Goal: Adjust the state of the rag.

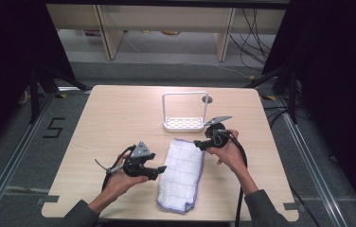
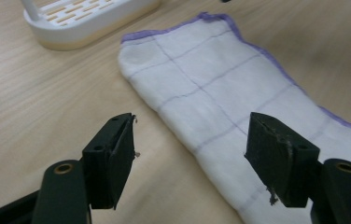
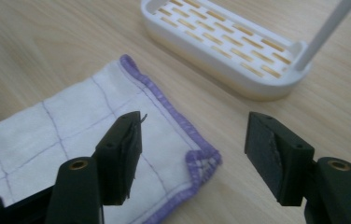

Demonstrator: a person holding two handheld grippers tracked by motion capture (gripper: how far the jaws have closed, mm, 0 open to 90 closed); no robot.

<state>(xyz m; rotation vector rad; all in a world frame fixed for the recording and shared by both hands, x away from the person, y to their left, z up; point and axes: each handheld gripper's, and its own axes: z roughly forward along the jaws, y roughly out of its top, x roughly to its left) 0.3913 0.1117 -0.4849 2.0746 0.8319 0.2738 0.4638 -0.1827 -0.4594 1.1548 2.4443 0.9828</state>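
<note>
White cotton with thin purple grid lines and a purple hem, the folded cloth lies flat on the pale wooden table, a long strip running from near the front edge toward the middle. Just beyond its far end stands a white slotted rack with a tall hoop handle, close to the cloth but apart from it.

Left gripper sits at the cloth's left edge, held low in the person's hand. Its jaws stand wide apart with nothing pinched between them; in the left gripper view they hang over the cloth's edge and bare wood.

Right gripper is near the cloth's far right corner, also released and gaping. In the right gripper view that hemmed corner lies under the gap between the jaws, seemingly not touched by either pad, though the angle makes this hard to judge. A few threads cling to both grippers' pads.
</note>
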